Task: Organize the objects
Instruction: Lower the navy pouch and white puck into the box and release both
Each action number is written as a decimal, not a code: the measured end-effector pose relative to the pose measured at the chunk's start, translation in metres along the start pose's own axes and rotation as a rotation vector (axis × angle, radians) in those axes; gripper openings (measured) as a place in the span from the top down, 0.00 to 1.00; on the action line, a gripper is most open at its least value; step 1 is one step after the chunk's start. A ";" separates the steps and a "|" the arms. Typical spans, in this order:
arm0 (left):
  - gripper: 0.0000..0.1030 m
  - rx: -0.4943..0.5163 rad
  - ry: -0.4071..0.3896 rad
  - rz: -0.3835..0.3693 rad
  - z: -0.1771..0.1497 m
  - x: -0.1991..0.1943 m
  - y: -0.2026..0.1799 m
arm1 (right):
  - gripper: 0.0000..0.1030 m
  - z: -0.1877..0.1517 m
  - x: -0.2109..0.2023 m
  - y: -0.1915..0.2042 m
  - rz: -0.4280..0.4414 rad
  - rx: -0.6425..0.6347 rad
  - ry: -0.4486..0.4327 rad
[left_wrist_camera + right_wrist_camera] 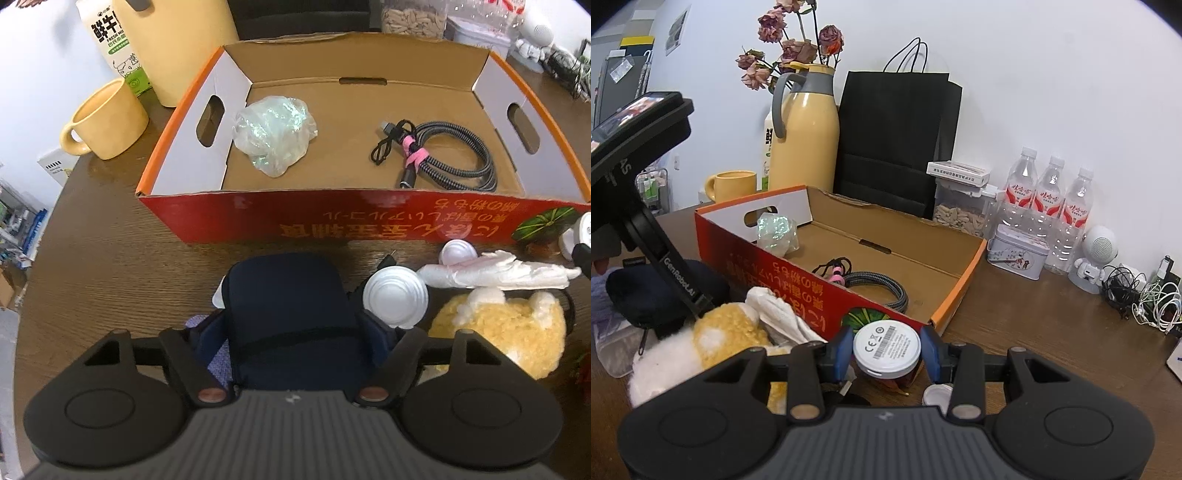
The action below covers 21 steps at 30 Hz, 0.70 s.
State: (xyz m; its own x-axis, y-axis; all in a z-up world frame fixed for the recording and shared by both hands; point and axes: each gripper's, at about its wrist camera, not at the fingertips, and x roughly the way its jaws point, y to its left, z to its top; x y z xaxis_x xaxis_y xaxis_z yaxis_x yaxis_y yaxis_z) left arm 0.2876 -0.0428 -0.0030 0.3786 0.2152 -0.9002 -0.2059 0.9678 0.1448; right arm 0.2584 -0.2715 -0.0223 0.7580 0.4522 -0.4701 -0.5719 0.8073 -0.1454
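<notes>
1. The dark blue pouch [288,295] is soft and puffy; it lies on the brown table [110,240], just in front of the red front wall of the box [332,218].
2. The white round disc [886,345] has a grey bar code and small marks on its flat face; it sits near the front right corner of the box.
3. The left gripper [295,332] has its jaws quite wide, one on each side of the pouch; I cannot tell if they press on it.
4. The right gripper [886,350] is narrow; its blue pads [842,350] squeeze the disc from both sides.
5. The near end of the pouch is hidden under the left gripper; something reddish sits under the disc, too hidden to make out.
6. The long side of the pouch runs from the gripper toward the box; the disc is round, and its flat face points up at the camera.
</notes>
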 end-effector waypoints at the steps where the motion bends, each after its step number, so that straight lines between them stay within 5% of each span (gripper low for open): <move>1: 0.27 -0.003 -0.003 -0.007 -0.001 0.000 0.001 | 0.63 0.000 -0.001 0.000 -0.006 -0.001 -0.003; 21: 0.34 -0.005 -0.167 -0.171 -0.023 -0.037 0.031 | 0.63 0.022 -0.024 0.029 -0.047 0.049 -0.061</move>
State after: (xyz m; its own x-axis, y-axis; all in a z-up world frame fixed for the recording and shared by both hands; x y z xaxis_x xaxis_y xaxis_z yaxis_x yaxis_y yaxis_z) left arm 0.2464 -0.0234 0.0257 0.5520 0.0675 -0.8311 -0.1303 0.9915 -0.0060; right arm 0.2303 -0.2509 0.0043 0.8021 0.4342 -0.4100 -0.5202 0.8452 -0.1226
